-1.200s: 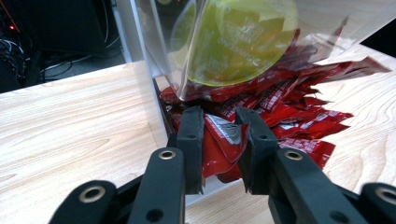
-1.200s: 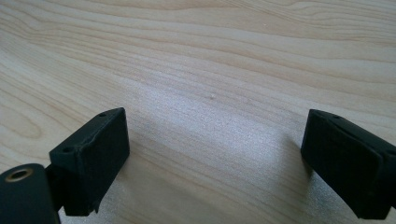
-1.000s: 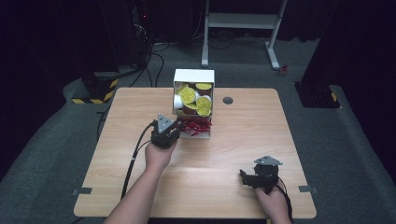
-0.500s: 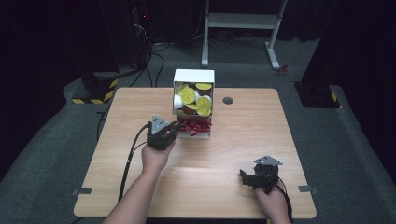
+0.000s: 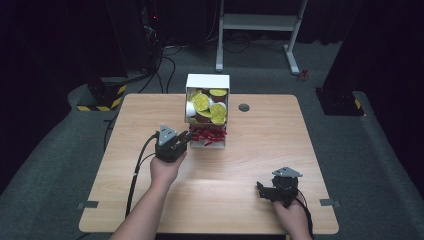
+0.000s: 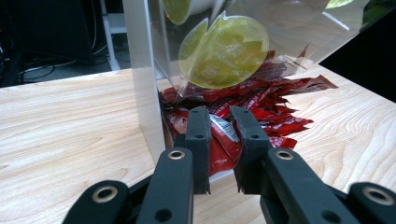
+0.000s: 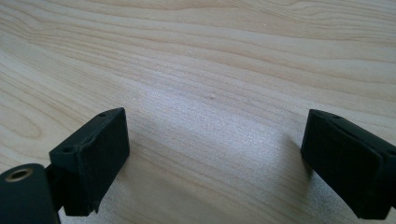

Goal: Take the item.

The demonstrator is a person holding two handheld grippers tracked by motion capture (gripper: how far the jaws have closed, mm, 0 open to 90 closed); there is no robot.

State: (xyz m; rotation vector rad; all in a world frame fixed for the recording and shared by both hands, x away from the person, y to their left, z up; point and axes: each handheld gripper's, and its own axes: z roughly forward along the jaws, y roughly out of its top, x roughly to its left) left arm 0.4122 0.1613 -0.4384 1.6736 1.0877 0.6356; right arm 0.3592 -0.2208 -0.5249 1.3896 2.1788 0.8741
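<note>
A: Where does the work stand?

B: The left gripper (image 6: 219, 126) is at the foot of the dispenser (image 5: 207, 82), which stands at the far middle of the table (image 5: 150, 210). Its jaws have closed in on a red packet (image 6: 223, 135) lying in the heap at the dispenser's open bottom slot. The gap between them is narrow and the packet sits in it, so the grasp looks made or all but made.

A: So this is the picking step?

B: It seems so. The packet is still among the others, under the clear front and the yellow-lidded cups (image 6: 224, 51) stacked above.

A: And the other hand?

B: The right gripper (image 5: 272, 192) rests low at the near right of the table, well apart from the dispenser. Its jaws stand wide apart with nothing between them, just bare wood.

A: What does the next move call for?

B: Probably a straight pull back toward the person, kept low so the packet slides out of the slot. The neighbours overlap it, so a slow draw would help keep them from trailing out. A firm pinch matters too, since the foil looks slick.
</note>
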